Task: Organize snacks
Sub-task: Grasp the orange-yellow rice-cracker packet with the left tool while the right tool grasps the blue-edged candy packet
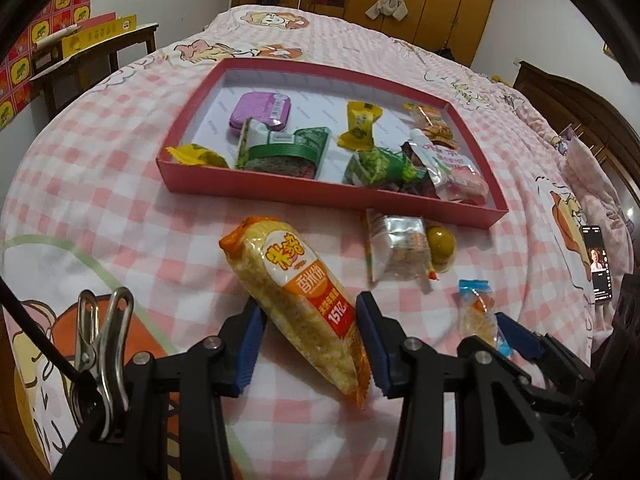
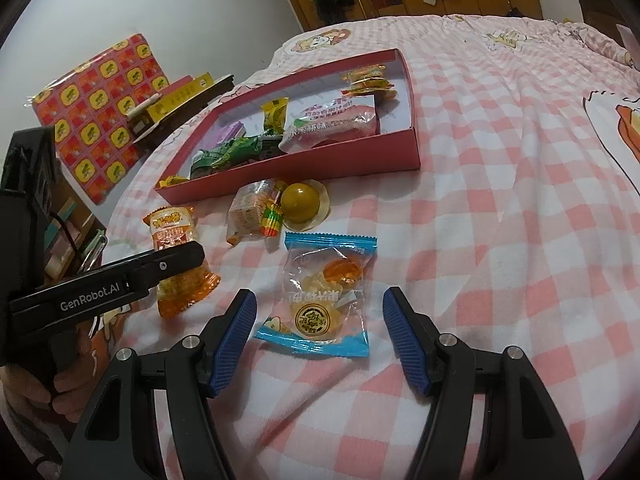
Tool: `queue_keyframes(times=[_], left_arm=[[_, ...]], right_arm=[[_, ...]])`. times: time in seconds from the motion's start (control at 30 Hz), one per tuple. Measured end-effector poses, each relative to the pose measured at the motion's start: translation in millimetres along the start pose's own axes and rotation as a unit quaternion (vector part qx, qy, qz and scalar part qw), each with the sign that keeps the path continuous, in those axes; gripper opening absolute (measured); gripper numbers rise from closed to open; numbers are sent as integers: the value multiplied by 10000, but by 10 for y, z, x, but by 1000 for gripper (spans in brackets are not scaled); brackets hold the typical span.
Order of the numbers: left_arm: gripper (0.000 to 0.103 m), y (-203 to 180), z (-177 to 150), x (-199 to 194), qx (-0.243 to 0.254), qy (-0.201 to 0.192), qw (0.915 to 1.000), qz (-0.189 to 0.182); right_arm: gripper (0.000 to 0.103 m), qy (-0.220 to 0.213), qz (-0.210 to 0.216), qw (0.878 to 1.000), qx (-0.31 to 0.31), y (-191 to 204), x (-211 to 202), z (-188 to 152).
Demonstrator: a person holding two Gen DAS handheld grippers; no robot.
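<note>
Left tongs (image 1: 310, 340) seem clenched on the rice cracker (image 1: 298, 300); right tongs (image 2: 320, 336) are spread around the jelly pack (image 2: 320, 300). Lifting into the red box (image 1: 320, 196), upper centre, is called for next.

left gripper (image 1: 310, 338) | pads against rice cracker pack (image 1: 298, 300) | red tray (image 1: 320, 194) beyond

My rice cracker pack (image 1: 296, 300), orange and yellow, lies slanted on the pink checked bedspread (image 1: 120, 184) just short of the red tray (image 1: 320, 196). Beside it lie a clear-wrapped snack (image 1: 396, 252), a round yellow-green sweet (image 1: 440, 242) and a blue-edged jelly packet (image 2: 324, 292). The tray already holds several green, yellow, purple and pink packets.
</note>
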State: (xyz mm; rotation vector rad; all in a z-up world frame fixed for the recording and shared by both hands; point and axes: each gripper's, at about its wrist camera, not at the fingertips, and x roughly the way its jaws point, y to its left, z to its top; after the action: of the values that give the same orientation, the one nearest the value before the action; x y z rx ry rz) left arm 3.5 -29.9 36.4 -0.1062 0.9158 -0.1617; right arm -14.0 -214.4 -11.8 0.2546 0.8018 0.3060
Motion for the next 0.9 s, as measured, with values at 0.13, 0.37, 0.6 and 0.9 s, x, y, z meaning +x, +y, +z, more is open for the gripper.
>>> queue_keyframes(times=[0.13,0.37,0.6,0.9], left_arm=[[48,50,0,-4,-11,-4,10000,-30],[48,82,-9,-22,78,-41,9999,-73],[48,77,-22,-63,154,-99,9998,-25],[47,129,13,-170,147,-261,9995,27]], right_arm=[[59,-51,-104,9999,1,6,-17,-19],[51,-133,-221,9996,58,-10,-48,-23],[41,-242,-167,9996,46,-8,-98,-17],[38,-361,-107,9993,-26,34,-174,1]])
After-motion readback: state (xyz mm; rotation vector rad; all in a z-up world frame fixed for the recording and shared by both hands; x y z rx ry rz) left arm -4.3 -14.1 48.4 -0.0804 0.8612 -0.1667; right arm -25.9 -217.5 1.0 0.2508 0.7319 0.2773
